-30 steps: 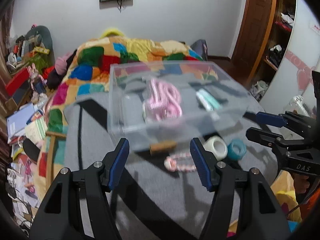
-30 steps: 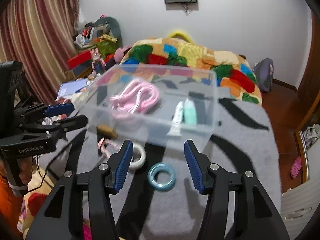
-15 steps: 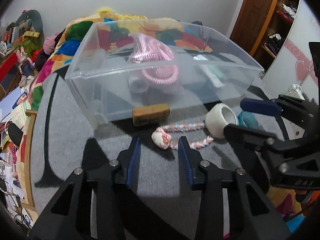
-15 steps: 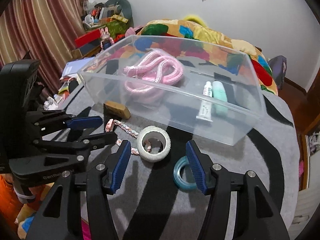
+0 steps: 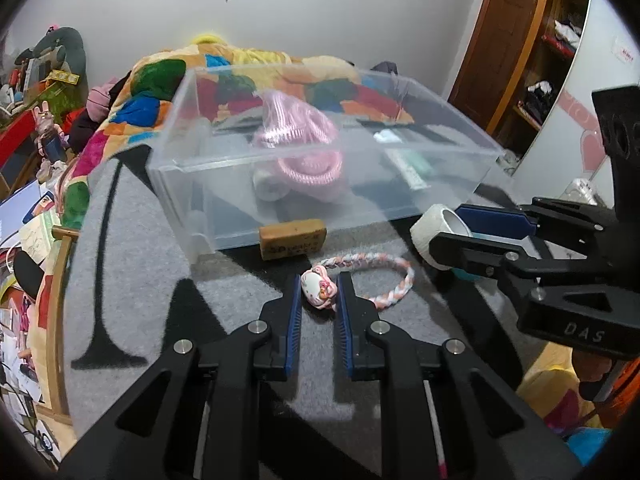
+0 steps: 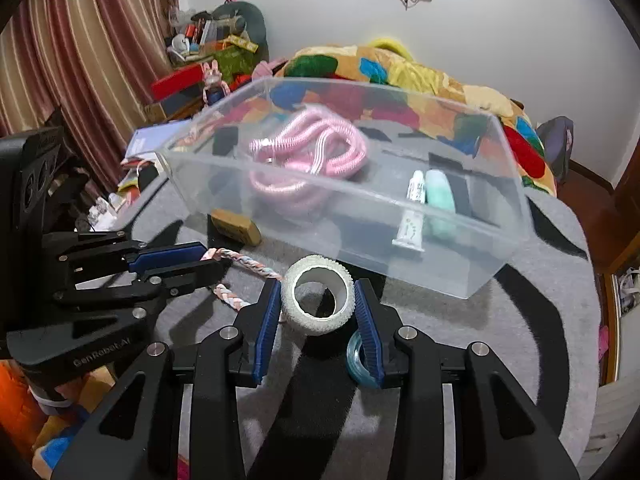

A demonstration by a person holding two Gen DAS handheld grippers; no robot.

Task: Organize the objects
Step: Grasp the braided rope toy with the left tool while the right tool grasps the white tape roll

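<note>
A clear plastic bin sits on the grey patterned cloth and holds a pink coiled cord, a small white tube and a mint green item. My left gripper is shut on the cat charm of a pink and white braided band lying in front of the bin. My right gripper is shut on a white tape roll. A blue tape ring lies under its right finger.
A tan eraser block lies against the bin's front wall. A bed with a colourful patchwork blanket is behind. Cluttered shelves and books are at the left, and a wooden door at the right.
Both grippers moved forward and down and closed: the left onto the band's cat charm, the right onto the white tape roll. Both were open a second ago.
</note>
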